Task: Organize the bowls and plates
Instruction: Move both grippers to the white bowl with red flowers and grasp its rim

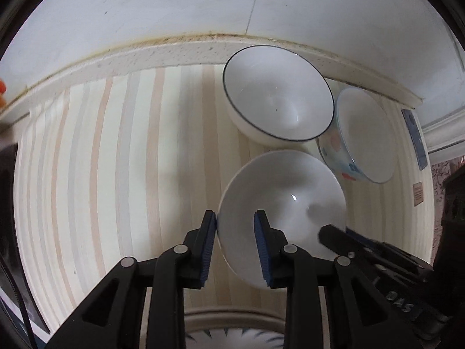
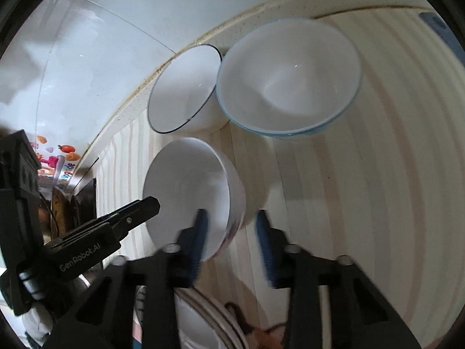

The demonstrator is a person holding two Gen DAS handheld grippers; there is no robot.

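A plain white bowl (image 1: 282,200) (image 2: 186,180) sits on a striped cloth, held from both sides. My left gripper (image 1: 235,226) straddles its left rim, one blue pad outside and one inside, shut on the wall. My right gripper (image 2: 231,226) straddles the opposite rim and looks shut on it, though its fingers are blurred. Each gripper shows in the other's view: the right one (image 1: 337,232) at the bowl's right rim, the left one (image 2: 151,203) over its left rim. Behind stand a black-rimmed white bowl (image 1: 279,99) (image 2: 183,90) and a blue-rimmed patterned bowl (image 1: 366,133) (image 2: 290,81).
The striped cloth (image 1: 116,174) covers a counter that ends at a tiled wall (image 1: 174,5) close behind the bowls. A plate with a blue pattern (image 1: 232,328) (image 2: 203,320) lies just below the grippers. Dark items and colourful packaging (image 2: 64,157) crowd the left side.
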